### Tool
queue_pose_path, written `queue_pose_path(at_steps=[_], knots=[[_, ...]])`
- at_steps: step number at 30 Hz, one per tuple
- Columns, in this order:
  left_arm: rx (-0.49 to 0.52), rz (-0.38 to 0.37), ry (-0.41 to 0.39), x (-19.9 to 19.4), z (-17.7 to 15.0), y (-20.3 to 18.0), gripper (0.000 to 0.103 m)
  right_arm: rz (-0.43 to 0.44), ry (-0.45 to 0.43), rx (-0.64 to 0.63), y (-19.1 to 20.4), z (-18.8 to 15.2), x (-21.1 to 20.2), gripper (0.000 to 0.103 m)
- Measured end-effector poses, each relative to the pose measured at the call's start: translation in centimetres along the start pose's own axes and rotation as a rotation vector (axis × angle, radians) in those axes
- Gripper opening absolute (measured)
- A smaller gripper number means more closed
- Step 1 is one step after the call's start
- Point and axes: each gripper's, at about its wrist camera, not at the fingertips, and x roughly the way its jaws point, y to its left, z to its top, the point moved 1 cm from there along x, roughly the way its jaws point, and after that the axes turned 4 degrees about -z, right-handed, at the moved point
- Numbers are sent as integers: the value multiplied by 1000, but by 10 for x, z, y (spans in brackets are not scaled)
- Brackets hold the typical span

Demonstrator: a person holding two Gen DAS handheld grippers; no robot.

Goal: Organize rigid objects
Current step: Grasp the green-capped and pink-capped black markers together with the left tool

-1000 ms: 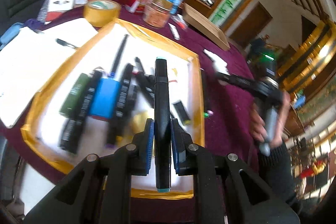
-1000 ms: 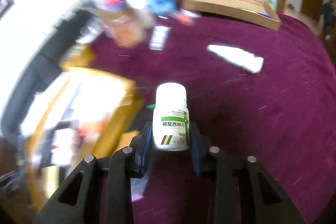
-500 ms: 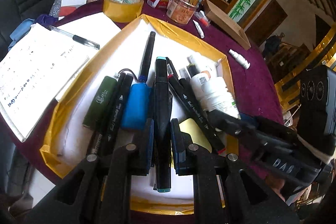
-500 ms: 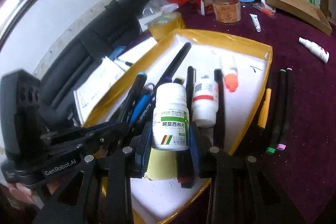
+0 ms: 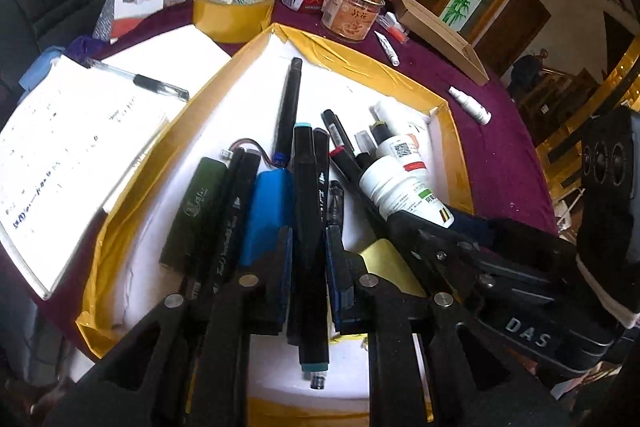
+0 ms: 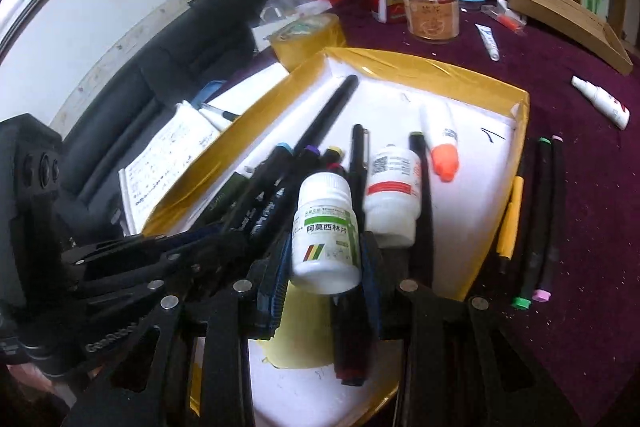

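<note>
Right tool (image 6: 325, 259): smooth cylindrical pill bottle (image 6: 326, 229)

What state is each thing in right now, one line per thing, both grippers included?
Left hand-held gripper: shut on the black marker.
Right hand-held gripper: shut on the white pill bottle, over the tray.
Second white bottle: lying in the tray.
Gold-edged tray: holds markers and bottles.
Tape roll: flat on the tablecloth.
</note>
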Motion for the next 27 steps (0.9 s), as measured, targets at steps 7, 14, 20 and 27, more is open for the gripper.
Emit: queue_pose_path(at_steps=[7,14,20,27], knots=[[0,19,-17,-4,-5,3,39,82,-23,7,-4,0,-13,38],[63,44,-84,-27,-10,-21,40,215,-98,61,-42,10,-67,39],[156,-36,-97,-38,-14,-68,46,139,-169,84,-116,20,-88,44],[279,-109,32,0,-5,-135,46,82,-170,428,-230,3,-51,43]])
